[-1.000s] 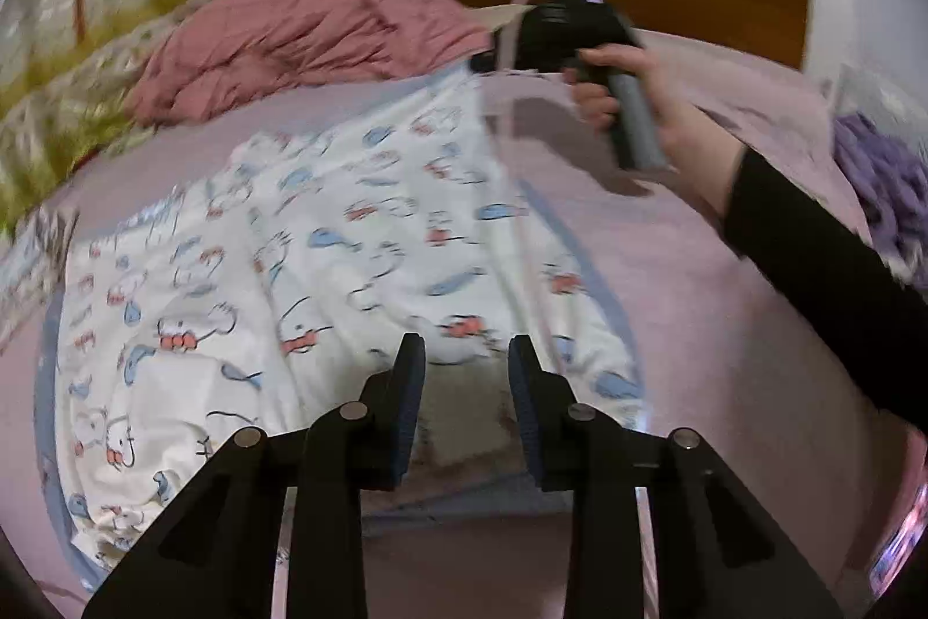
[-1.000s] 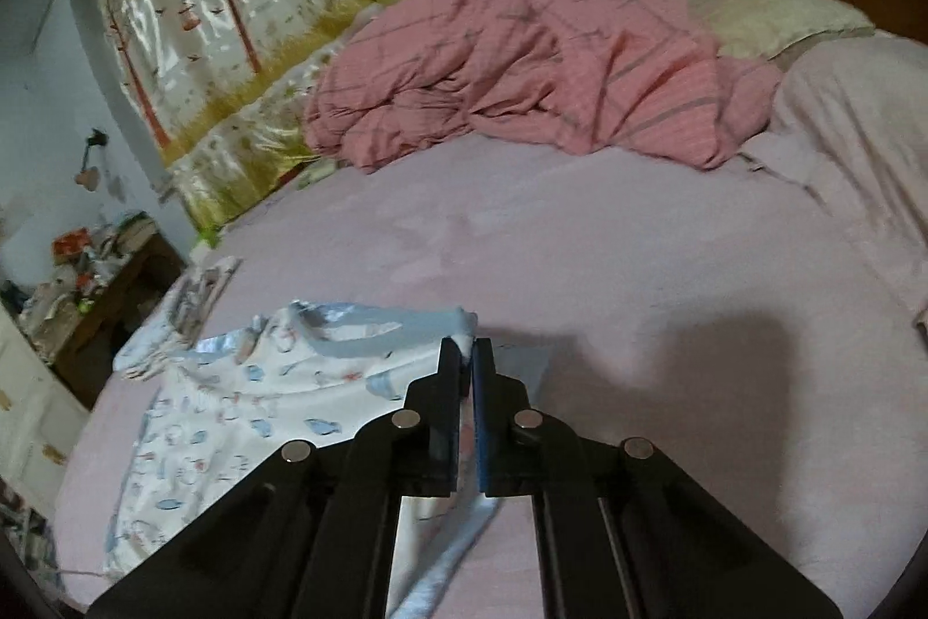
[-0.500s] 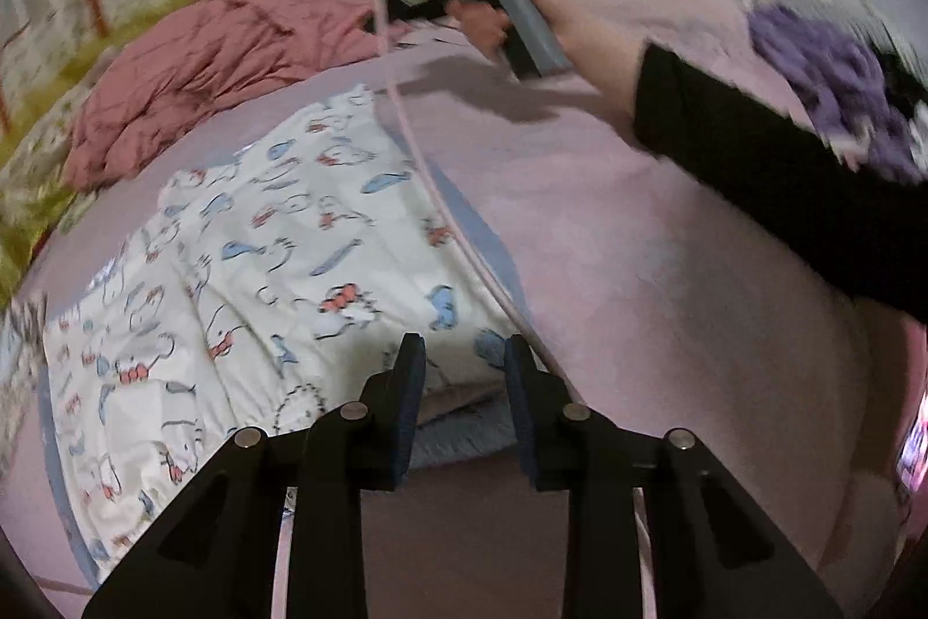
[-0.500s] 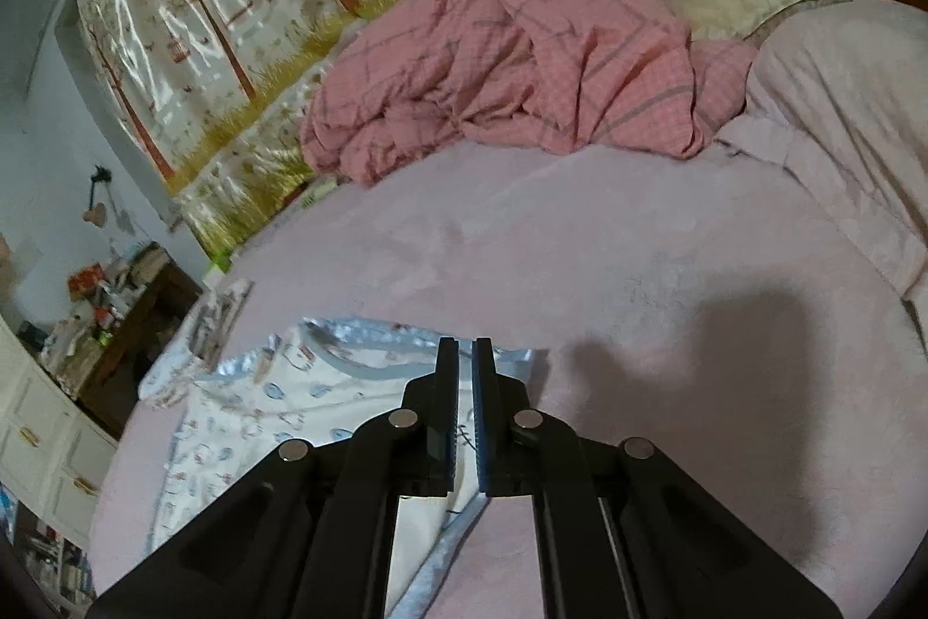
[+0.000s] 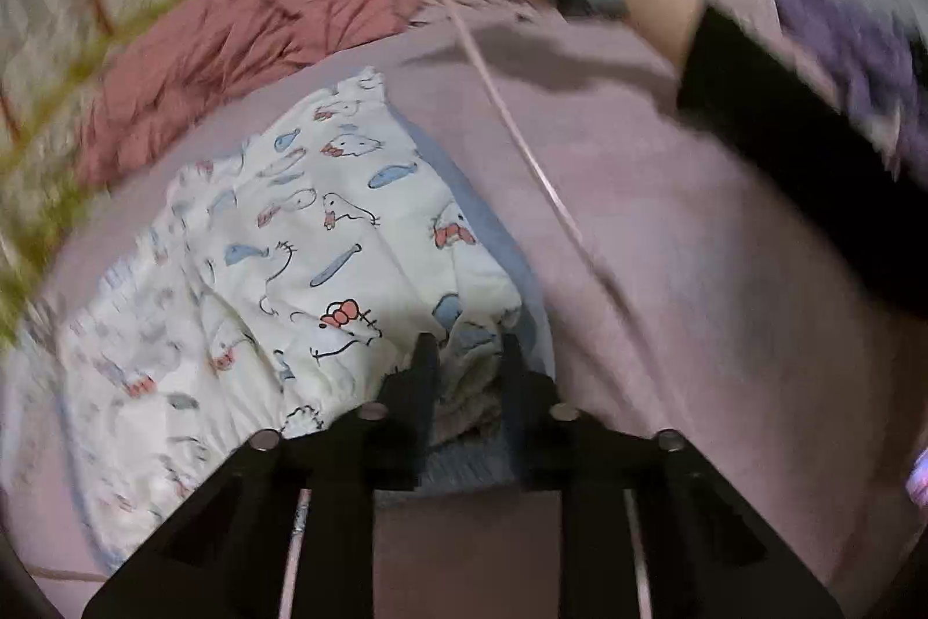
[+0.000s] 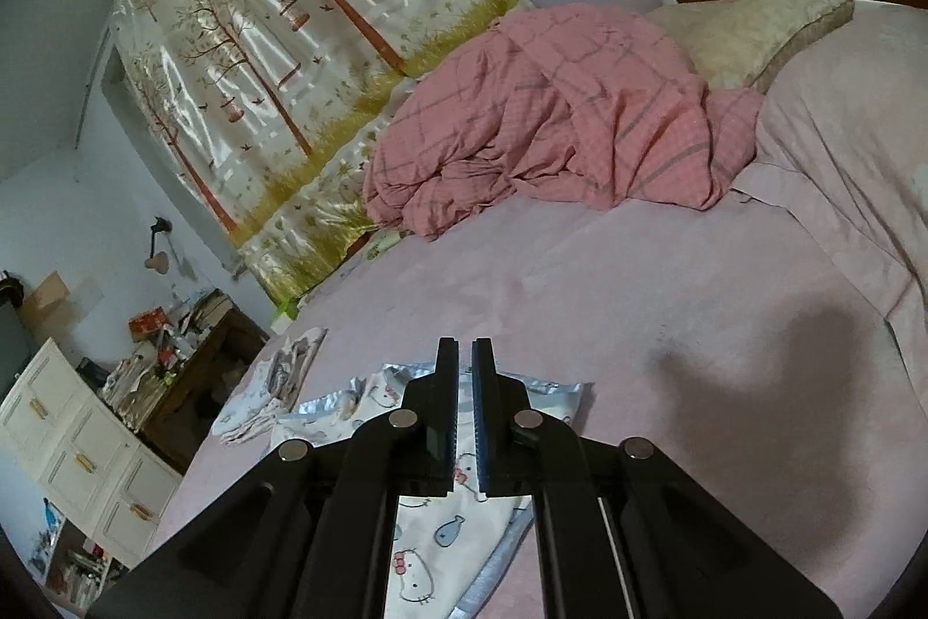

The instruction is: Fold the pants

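Bunching under left tool — soft printed pants.

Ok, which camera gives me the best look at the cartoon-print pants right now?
The left wrist view: the pants spread across most of the frame on the pink bed sheet, though blurred, with the left tool at their bunched near edge. The right wrist view shows only a small patch behind the right tool.

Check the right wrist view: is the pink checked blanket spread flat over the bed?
No: the pink checked blanket lies bunched in a crumpled heap near the cream pillow, leaving most of the bed uncovered.
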{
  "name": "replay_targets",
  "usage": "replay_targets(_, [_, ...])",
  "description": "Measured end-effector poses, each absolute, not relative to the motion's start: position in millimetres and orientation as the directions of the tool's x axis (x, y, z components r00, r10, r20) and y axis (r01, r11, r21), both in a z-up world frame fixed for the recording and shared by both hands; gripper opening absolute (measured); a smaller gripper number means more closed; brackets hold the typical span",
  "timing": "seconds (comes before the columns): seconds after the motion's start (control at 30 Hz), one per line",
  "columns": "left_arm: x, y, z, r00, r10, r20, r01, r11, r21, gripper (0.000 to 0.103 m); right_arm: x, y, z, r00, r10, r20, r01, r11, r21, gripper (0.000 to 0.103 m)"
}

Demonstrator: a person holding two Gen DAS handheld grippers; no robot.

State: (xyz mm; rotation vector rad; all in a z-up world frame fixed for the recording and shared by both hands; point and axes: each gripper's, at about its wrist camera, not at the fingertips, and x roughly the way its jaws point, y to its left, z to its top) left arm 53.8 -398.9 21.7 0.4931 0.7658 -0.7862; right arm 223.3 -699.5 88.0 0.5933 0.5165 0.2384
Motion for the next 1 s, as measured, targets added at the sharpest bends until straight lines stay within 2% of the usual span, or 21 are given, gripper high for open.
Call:
replay_targets(0.07, [59.0,-392.2,26.8,0.452,-0.473,-0.756,0.763,0.644,0.054,0.009,223.6,-700.9,85.7,0.847,0.352,-0.399,-0.062,0.811,0.582,0.004])
replay_targets(0.23, [53.9,-386.3,29.5,0.470,-0.488,-0.735,0.752,0.658,0.044,0.008,227.3,-698.4,81.4,0.837,0.370,-0.403,-0.069,0.803,0.592,0.004])
replay_targets(0.37, [54.7,-368.3,35.2,0.541,-0.493,-0.681,0.686,0.728,0.018,0.008,240.0,-691.2,70.7,0.815,0.386,-0.432,-0.066,0.803,0.593,0.005])
replay_targets(0.4, [56.6,-363.2,35.4,0.559,-0.489,-0.670,0.664,0.747,0.009,0.008,242.7,-690.2,67.2,0.814,0.382,-0.438,-0.058,0.803,0.593,0.009])
replay_targets(0.47, [64.5,-351.5,32.3,0.574,-0.490,-0.656,0.624,0.781,-0.037,0.008,249.1,-688.8,59.0,0.814,0.372,-0.446,-0.032,0.796,0.605,0.040])
replay_targets(0.5, [68.3,-345.2,29.9,0.577,-0.493,-0.651,0.605,0.794,-0.064,0.008,253.3,-687.5,54.4,0.812,0.373,-0.449,-0.024,0.789,0.614,0.046])
replay_targets(0.53, [71.5,-339.7,26.8,0.581,-0.491,-0.649,0.588,0.805,-0.083,0.008,256.3,-686.1,51.3,0.809,0.381,-0.448,-0.026,0.784,0.620,0.048])
replay_targets(0.63, [77.1,-326.2,19.2,0.583,-0.498,-0.642,0.556,0.821,-0.132,0.008,273.1,-671.4,36.5,0.763,0.426,-0.485,-0.046,0.786,0.617,0.048])
replay_targets(0.73, [79.0,-319.8,17.7,0.572,-0.525,-0.630,0.556,0.813,-0.172,0.008,292.0,-658.0,15.8,0.733,0.345,-0.587,0.039,0.840,0.541,0.048])
replay_targets(0.83, [77.6,-320.3,17.2,0.569,-0.538,-0.622,0.568,0.804,-0.175,0.008,303.2,-661.1,-4.5,0.711,0.289,-0.641,0.126,0.845,0.520,0.046])
replay_targets(0.93, [77.8,-320.5,16.7,0.564,-0.546,-0.619,0.574,0.799,-0.181,0.008,307.1,-664.2,-13.5,0.705,0.278,-0.652,0.152,0.839,0.522,0.035])
replay_targets(1.0, [78.7,-318.6,17.1,0.564,-0.551,-0.615,0.572,0.798,-0.191,0.008,308.9,-660.9,-11.9,0.712,0.277,-0.645,0.137,0.847,0.514,0.023])
